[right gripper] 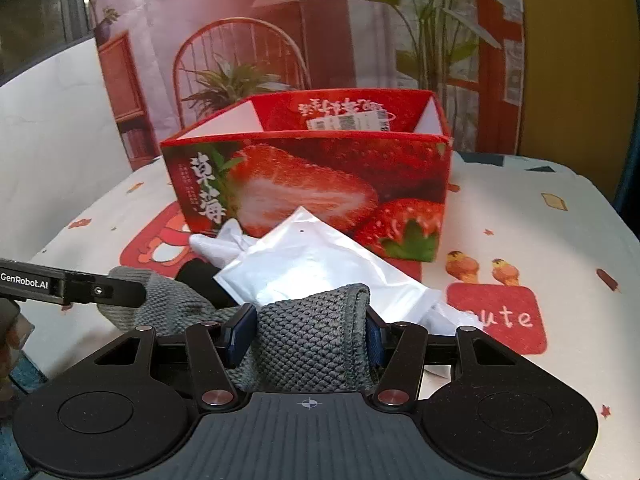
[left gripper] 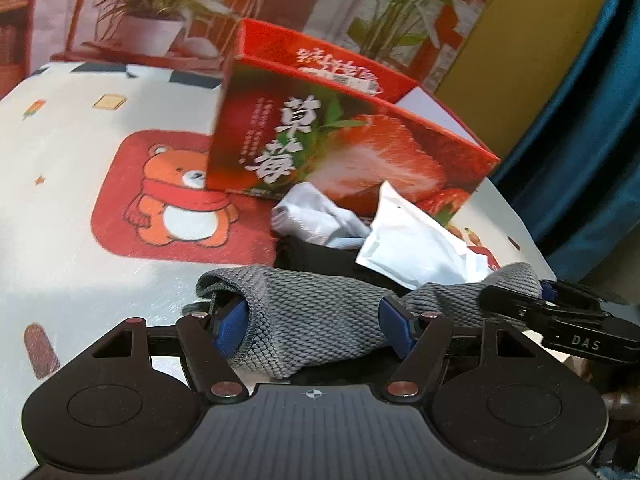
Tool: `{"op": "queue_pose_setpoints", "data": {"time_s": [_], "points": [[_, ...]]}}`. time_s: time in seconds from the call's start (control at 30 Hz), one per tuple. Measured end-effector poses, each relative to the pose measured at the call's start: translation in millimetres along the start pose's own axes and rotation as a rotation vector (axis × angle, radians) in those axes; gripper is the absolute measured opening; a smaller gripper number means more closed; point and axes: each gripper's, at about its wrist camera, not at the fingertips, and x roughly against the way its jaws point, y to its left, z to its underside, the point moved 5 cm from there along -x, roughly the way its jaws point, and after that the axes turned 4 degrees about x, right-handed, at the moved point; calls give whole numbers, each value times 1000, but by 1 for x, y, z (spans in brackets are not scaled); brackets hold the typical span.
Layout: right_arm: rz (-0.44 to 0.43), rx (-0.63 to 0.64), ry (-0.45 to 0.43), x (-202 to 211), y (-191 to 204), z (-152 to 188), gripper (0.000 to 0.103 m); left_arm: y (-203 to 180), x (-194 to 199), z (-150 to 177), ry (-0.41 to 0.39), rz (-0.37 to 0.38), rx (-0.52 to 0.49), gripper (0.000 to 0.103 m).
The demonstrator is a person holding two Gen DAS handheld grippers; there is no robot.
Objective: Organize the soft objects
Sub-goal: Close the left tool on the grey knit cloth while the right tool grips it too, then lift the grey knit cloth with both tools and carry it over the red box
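Note:
A grey knitted cloth (left gripper: pixel 316 320) lies at the table's near edge, stretched between both grippers. My left gripper (left gripper: pixel 314 326) is shut on its left end. My right gripper (right gripper: pixel 306 330) is shut on its right end (right gripper: pixel 312 344); the right gripper also shows at the right of the left wrist view (left gripper: pixel 560 312). Behind the cloth lie a white plastic pouch (right gripper: pixel 316 264), a crumpled white cloth (left gripper: pixel 316 216) and a black item (right gripper: pixel 200 280). An open red strawberry box (right gripper: pixel 312 184) stands behind them.
The table wears a white cover (right gripper: pixel 560 240) with red bear patches. A printed backdrop (right gripper: pixel 320 20) with plants and a chair stands behind. A blue curtain (left gripper: pixel 592 140) hangs at the right in the left wrist view.

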Motion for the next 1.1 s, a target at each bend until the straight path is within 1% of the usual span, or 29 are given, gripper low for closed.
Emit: {"op": "queue_pose_setpoints", "data": {"time_s": [0.13,0.23,0.33,0.47,0.53,0.57,0.6,0.63,0.67,0.7,0.77,0.83,0.87,0.9,1.1], "points": [[2,-11,9,1,-5,2,51,9,-6,3,28,-16,32,68],[-1,-12,25,-1,-5,5,51,16,-10,5,49,-46,56,68],[-6,-25,56,-5,-7,9,52,23,-13,6,62,-56,86,68],[-11,-68,80,-8,-13,14,52,28,-14,6,59,-51,100,67],[-19,-87,88,-9,-15,16,50,27,-15,6,58,-56,98,61],[-26,-94,90,-9,-16,17,44,26,-15,6,56,-57,93,50],[-33,-96,90,-10,-15,16,42,25,-14,6,55,-52,89,39],[-38,-91,89,-10,-14,15,37,23,-15,6,53,-43,87,34],[-42,-80,85,-9,-13,14,31,21,-14,5,48,-31,78,27],[-47,-73,83,-8,-12,13,30,18,-12,5,38,-29,66,22],[-56,-63,74,-7,-10,9,26,13,-8,3,18,-27,38,17],[-63,-59,64,-5,-9,4,25,11,-3,-1,-8,-18,28,16],[-66,-59,58,-4,-9,2,24,10,1,-3,-24,-14,26,12],[-69,-59,52,-3,-9,-1,24,9,4,-6,-40,-11,22,11],[-84,-52,-11,8,-10,-25,23,-3,29,-28,-143,14,-16,11]]}}
